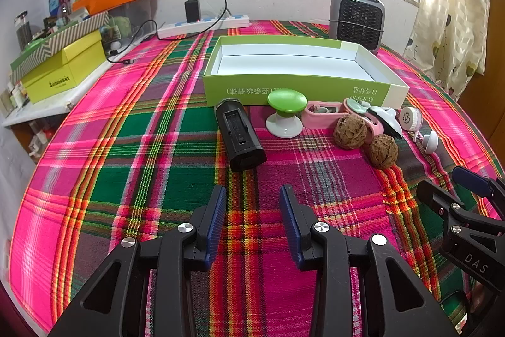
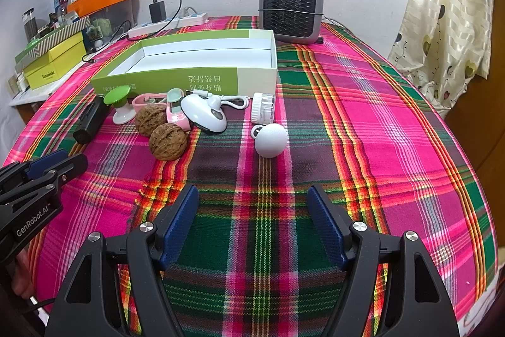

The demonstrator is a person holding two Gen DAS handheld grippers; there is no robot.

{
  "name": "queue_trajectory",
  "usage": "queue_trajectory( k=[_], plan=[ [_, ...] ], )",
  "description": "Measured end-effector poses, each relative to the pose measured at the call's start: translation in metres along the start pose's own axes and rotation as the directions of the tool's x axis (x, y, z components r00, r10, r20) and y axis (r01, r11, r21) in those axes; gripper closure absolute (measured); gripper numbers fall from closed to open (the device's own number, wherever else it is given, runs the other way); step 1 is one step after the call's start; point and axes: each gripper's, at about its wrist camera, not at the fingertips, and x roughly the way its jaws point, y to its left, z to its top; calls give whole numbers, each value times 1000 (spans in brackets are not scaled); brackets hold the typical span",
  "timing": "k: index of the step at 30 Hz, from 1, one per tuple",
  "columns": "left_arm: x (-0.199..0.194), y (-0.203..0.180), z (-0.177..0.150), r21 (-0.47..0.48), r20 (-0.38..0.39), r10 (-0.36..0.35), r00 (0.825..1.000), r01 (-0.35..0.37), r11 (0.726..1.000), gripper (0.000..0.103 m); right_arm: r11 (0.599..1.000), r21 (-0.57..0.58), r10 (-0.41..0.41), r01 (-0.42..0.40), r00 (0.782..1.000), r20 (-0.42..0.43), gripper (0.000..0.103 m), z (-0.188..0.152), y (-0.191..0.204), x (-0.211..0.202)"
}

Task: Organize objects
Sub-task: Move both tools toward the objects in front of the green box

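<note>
In mid-frame, the black case [image 1: 240,136], green-topped knob [image 1: 285,112], two walnuts [image 1: 350,131] and white ball [image 2: 270,140] lie in a row just in front of the empty green box [image 1: 296,82], probably their destination. At the bottom, the left gripper [image 1: 252,221] and right gripper [image 2: 252,221] hover apart, jaws parted and empty, likely poised for a first pick.

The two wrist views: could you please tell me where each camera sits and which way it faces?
Left wrist: on the left gripper, angled down over the plaid cloth at the black rectangular device; right gripper at its right edge.
Right wrist: on the right gripper, facing the white ball; left gripper at left.
Shared: open green cardboard box, two brown walnuts.
</note>
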Motion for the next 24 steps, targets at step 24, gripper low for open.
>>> queue_trajectory(
  k=[24],
  plan=[
    [2, 14, 5, -30, -31, -88, 996, 87, 996, 70, 1000, 0, 15, -15, 1000, -21, 31, 3, -13, 0]
  ],
)
